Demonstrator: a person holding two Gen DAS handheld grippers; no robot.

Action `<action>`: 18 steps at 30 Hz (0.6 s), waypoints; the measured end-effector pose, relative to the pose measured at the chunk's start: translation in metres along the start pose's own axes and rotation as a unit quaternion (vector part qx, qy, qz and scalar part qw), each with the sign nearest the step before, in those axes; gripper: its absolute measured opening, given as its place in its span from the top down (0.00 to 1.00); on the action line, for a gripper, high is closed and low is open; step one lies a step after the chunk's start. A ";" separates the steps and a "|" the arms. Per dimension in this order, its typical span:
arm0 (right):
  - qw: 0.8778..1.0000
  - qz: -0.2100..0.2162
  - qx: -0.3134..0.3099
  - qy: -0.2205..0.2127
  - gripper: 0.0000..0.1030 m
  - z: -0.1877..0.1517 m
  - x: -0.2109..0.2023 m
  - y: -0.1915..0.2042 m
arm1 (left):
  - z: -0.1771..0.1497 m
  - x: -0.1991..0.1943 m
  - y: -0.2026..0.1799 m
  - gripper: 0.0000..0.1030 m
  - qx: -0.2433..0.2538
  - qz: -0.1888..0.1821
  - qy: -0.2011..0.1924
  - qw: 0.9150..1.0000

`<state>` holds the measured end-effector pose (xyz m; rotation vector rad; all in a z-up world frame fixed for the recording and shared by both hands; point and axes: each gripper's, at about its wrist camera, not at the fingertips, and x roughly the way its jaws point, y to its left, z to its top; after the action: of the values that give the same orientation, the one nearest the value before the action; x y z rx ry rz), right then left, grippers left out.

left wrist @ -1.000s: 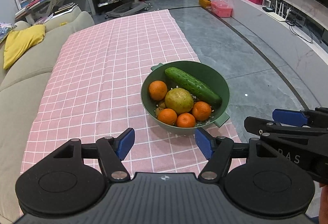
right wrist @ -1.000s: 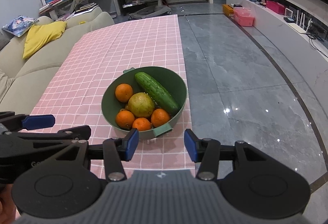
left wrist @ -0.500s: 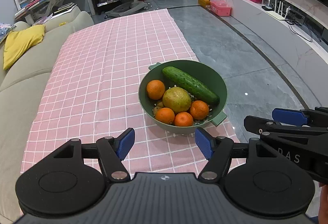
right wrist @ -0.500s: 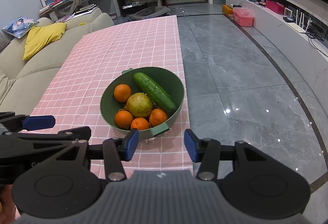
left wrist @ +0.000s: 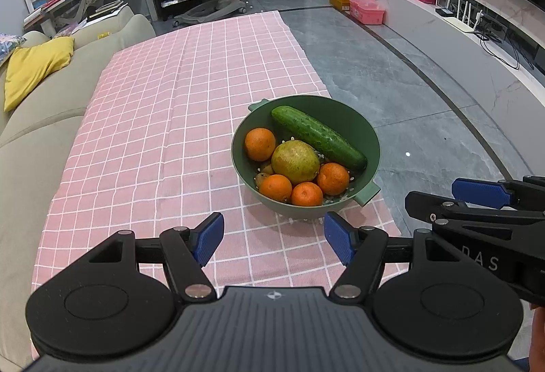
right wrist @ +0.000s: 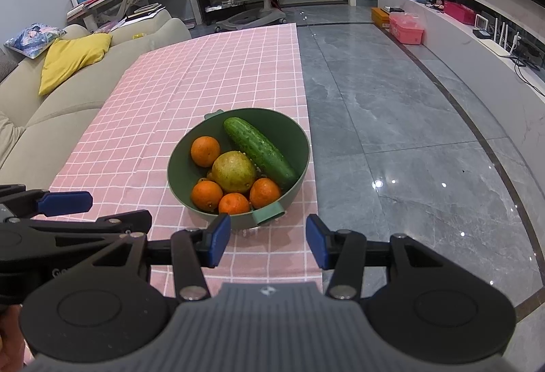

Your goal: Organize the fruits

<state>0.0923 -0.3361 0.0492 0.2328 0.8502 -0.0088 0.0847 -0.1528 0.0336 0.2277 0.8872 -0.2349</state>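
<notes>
Before the green bowl (left wrist: pixel 371 147) of fruit, left gripper (left wrist: pixel 274 237) and right gripper (right wrist: pixel 267 241) gape empty.

Matt plastic, soft cloth and polished stone in a living room.
A matt green plastic bowl (left wrist: pixel 373 147) sits near the right edge of a pink checked cloth (left wrist: pixel 163 120), holding a bumpy, glossy cucumber (left wrist: pixel 318 137), dimpled oranges (left wrist: pixel 260 144) and a dull, speckled yellow-green fruit (left wrist: pixel 295 161). The grey stone floor (right wrist: pixel 408 133) shines with reflected lights. The black gripper (left wrist: pixel 274 237) looks like matt plastic, with ribbed blue pads (left wrist: pixel 207 237) and bright metal pins.
</notes>
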 end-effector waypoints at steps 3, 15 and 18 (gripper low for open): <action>1.000 0.000 -0.001 0.000 0.55 0.000 0.000 0.001 | 0.000 0.001 0.000 0.23 0.000 0.000 0.001 1.000; 1.000 0.000 -0.003 0.001 0.55 0.000 0.002 0.001 | -0.001 0.002 0.001 0.23 -0.001 -0.001 0.002 1.000; 1.000 0.000 -0.003 0.001 0.55 0.000 0.002 0.002 | -0.001 0.002 0.001 0.23 -0.002 -0.002 0.003 1.000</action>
<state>0.0933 -0.3343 0.0480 0.2270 0.8520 -0.0066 0.0855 -0.1522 0.0313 0.2233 0.8931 -0.2354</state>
